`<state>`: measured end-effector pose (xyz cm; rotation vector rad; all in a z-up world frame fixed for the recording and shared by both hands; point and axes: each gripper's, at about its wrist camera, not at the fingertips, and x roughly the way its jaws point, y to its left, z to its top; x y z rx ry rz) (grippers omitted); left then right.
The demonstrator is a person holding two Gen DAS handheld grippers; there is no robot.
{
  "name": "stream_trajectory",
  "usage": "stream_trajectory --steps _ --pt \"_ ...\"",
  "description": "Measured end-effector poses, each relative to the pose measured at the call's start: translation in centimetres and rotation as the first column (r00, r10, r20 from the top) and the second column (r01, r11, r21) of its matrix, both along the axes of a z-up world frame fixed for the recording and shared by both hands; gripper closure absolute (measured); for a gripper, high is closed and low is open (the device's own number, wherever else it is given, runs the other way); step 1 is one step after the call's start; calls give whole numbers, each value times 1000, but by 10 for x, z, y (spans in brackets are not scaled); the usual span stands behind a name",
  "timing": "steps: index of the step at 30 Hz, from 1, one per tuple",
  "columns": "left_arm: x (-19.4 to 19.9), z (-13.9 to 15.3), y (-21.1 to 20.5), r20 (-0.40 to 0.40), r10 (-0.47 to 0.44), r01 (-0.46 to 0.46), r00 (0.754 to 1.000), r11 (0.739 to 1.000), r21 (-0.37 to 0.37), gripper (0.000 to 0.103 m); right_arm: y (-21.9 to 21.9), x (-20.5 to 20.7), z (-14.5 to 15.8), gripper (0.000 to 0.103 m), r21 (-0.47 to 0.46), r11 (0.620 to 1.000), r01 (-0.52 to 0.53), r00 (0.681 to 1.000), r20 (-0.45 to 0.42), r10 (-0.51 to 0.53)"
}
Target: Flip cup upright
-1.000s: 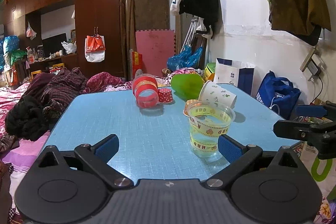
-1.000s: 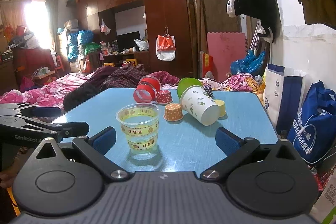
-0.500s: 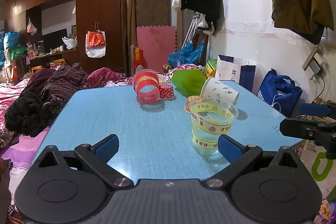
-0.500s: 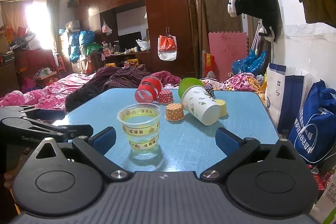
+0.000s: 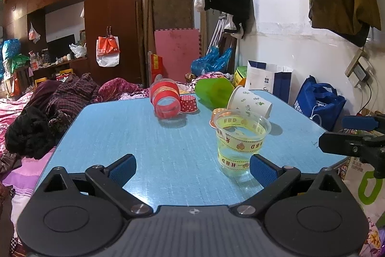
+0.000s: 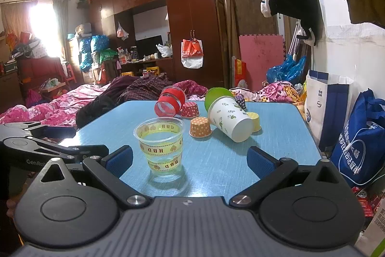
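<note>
Blue table [image 5: 134, 136] | clear cup [image 6: 160, 146] upright, toppled cups behind | both tools wide

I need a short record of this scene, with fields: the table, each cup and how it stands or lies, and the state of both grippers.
table: blue table
clear cup: clear HBD cup, upright, mouth up, nearest to both grippers
paper cup: white leaf-print cup, on its side
red cup: red banded cup, on its side, mouth toward the cameras
green cup: green cup, on its side at the far edge
small cups: orange dotted cup, mouth down
left gripper: open, holds nothing
right gripper: open, holds nothing
</note>
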<state>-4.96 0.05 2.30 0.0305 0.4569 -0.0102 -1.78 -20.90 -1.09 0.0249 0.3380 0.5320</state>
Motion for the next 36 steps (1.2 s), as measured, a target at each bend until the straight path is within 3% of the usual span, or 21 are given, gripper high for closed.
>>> stream_trajectory --steps 36 --pt "-1 -2 -6 20 -20 20 1000 1000 17 2 0 -1 0 1 1 1000 -5 1000 -4 5"
